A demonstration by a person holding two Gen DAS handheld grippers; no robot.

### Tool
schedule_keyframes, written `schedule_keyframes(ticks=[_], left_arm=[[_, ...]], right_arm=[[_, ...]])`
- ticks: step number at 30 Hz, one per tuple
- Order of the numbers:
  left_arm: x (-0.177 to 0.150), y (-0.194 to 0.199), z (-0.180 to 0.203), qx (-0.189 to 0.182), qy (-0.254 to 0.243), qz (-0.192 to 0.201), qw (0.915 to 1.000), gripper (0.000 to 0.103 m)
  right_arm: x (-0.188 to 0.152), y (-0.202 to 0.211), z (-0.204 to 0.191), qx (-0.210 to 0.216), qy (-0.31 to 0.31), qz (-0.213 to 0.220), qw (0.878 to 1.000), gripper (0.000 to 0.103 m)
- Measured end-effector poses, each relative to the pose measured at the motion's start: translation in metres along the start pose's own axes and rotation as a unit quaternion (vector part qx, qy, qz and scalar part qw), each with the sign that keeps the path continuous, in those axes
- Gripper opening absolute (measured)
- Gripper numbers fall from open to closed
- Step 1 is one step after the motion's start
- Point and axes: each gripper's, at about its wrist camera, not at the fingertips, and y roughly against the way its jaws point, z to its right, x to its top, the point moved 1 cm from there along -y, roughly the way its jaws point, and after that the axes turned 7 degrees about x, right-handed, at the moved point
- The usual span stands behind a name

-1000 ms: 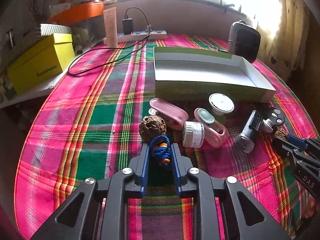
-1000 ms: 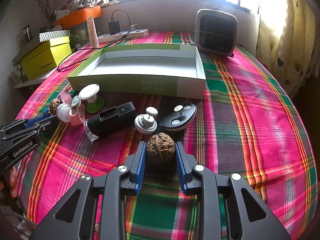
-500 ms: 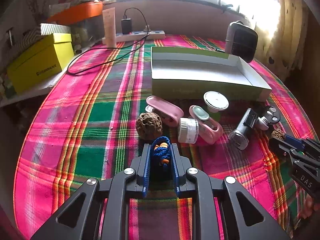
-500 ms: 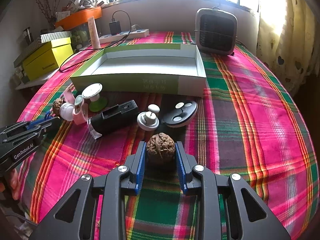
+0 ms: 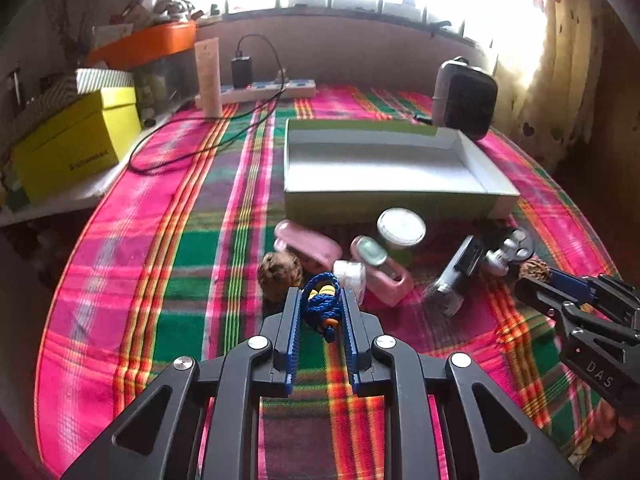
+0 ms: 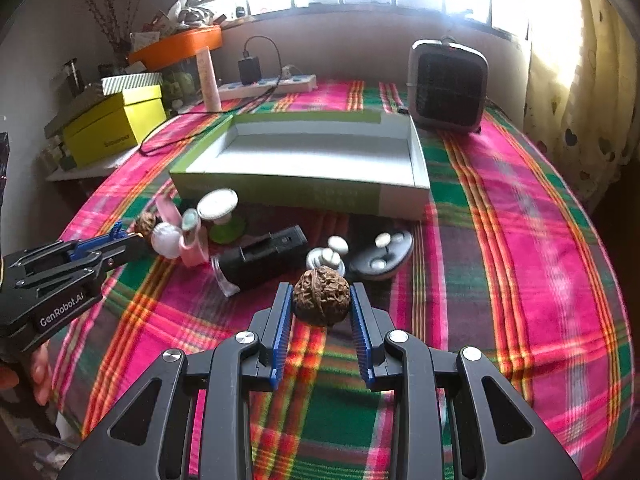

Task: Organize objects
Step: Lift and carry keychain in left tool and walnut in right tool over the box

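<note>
Holding a blue cord bundle [image 5: 322, 307] pinched in my left gripper [image 5: 320, 312] and a walnut [image 6: 322, 300] clamped in my right gripper [image 6: 322, 304], I judge the sorting barely begun. Both loads hang over the plaid cloth short of the open box [image 6: 416, 168], which looks bare inside. A second walnut [image 5: 279, 276], pink cases, a jar, a torch and a remote lie loose before it.

Both wrist cameras look down-forward along their fingers, close over the table [image 5: 168, 240], sharing the tray [image 6: 400, 196] and clutter.
</note>
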Motion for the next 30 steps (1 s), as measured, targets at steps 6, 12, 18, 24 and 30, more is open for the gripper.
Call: schedule_keyframes(ticks=[6, 12, 18, 24, 30], left_arm=[[0.02, -0.003, 0.005, -0.016, 0.002, 0.005, 0.9999, 0.017], [0.041, -0.018, 0.009, -0.032, 0.002, -0.005, 0.9995, 0.017], [0.063, -0.034, 0.013, -0.034, -0.008, -0.007, 0.9994, 0.017], [0.086, -0.053, 0.017, -0.028, -0.011, -0.007, 0.9995, 0.018], [0.107, -0.072, 0.019, -0.026, -0.008, -0.014, 0.9995, 0.018]], right_arm=[[0.019, -0.002, -0.004, 0.006, 0.011, 0.009, 1.0, 0.03], [0.041, -0.013, -0.002, 0.01, 0.019, 0.008, 1.0, 0.03], [0.065, -0.032, 0.007, 0.015, 0.012, 0.003, 1.0, 0.03], [0.087, -0.05, 0.013, 0.017, 0.006, -0.002, 1.0, 0.03], [0.104, -0.071, 0.019, 0.009, 0.004, -0.012, 1.0, 0.03]])
